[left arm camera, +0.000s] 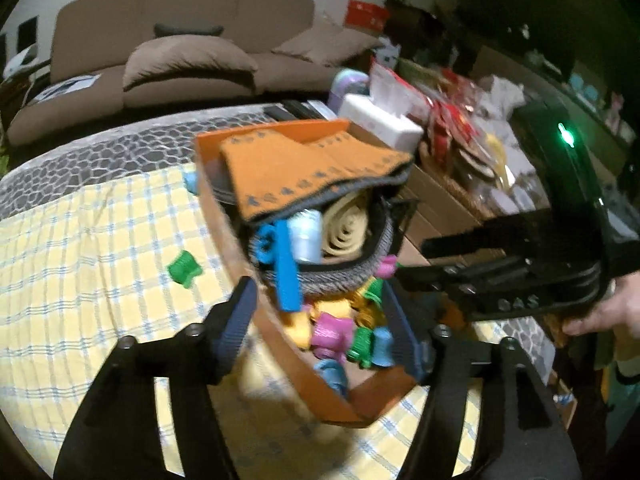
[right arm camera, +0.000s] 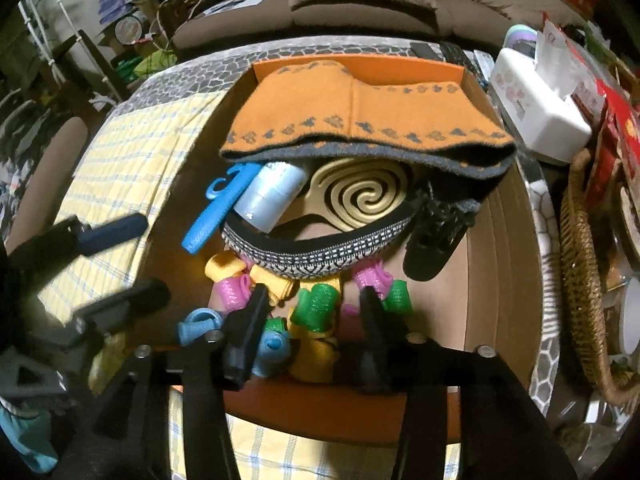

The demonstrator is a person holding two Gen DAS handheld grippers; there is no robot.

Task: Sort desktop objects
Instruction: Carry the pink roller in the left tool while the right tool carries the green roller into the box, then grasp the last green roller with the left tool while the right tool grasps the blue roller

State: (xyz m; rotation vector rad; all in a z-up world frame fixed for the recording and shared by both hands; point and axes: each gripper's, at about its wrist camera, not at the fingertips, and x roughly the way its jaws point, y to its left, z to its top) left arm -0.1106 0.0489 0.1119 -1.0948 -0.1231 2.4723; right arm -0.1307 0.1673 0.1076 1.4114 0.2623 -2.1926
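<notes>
An orange box (left arm camera: 224, 232) (right arm camera: 484, 216) stands on the yellow checked cloth (left arm camera: 80, 248). In it lie a folded orange cloth (right arm camera: 352, 120), a zipped patterned pouch (right arm camera: 320, 256) holding a blue clip (right arm camera: 216, 212), a pale blue roll (right arm camera: 268, 196) and a spiral coil (right arm camera: 360, 196), and several coloured hair rollers (left arm camera: 332, 332). My right gripper (right arm camera: 314, 300) (left arm camera: 416, 262) hangs open over the rollers, with a green roller (right arm camera: 318, 300) loose between its fingers. My left gripper (left arm camera: 320, 320) (right arm camera: 132, 260) is open and straddles the box's left wall. A lone green roller (left arm camera: 184, 270) lies on the cloth.
A white tissue box (right arm camera: 536, 120) and red packets (right arm camera: 616, 136) crowd the table to the right of the box. A wicker basket (right arm camera: 580, 280) stands at the right edge. A brown sofa (left arm camera: 180, 60) lies beyond the table. A hand (left arm camera: 604, 312) holds the right gripper.
</notes>
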